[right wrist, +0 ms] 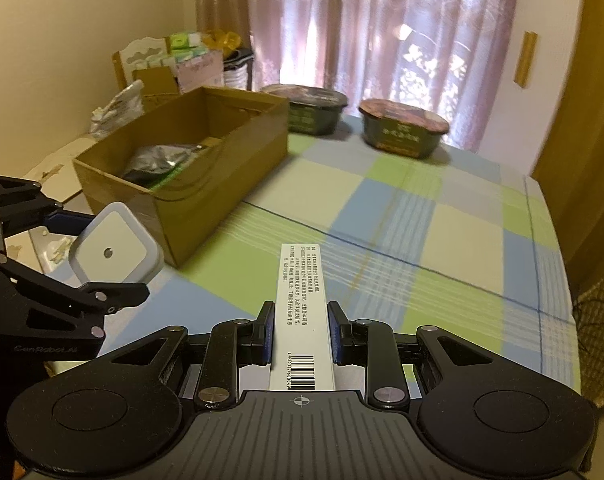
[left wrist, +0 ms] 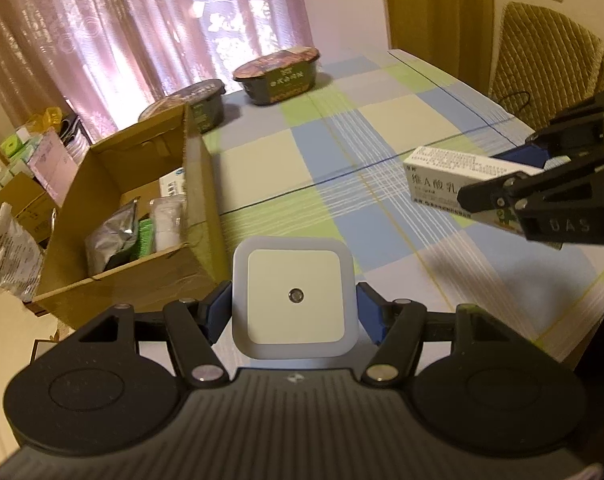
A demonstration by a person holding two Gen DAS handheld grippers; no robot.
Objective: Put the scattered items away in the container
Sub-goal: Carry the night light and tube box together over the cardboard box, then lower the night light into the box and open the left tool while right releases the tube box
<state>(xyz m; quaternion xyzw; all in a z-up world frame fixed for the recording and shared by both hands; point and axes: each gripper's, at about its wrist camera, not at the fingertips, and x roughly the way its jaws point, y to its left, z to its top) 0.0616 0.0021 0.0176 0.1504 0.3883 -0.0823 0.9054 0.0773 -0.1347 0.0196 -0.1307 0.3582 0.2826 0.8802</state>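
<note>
The left gripper [left wrist: 293,312] clenches a square white night light [left wrist: 295,297], pads on its two sides, lifted just beside the near corner of the cardboard box [left wrist: 197,184]. The right gripper [right wrist: 299,332] grips a long white medicine carton [right wrist: 299,304] above the checked tablecloth [right wrist: 442,232], further from the box. Best order, I judge: night light first — carry it over the rim, lower it into the gap beside the silver pouch [left wrist: 109,236], then release. The carton follows, laid lengthwise. Beyond, two noodle bowls [right wrist: 404,128] probably wait — whether they belong is unclear.
</note>
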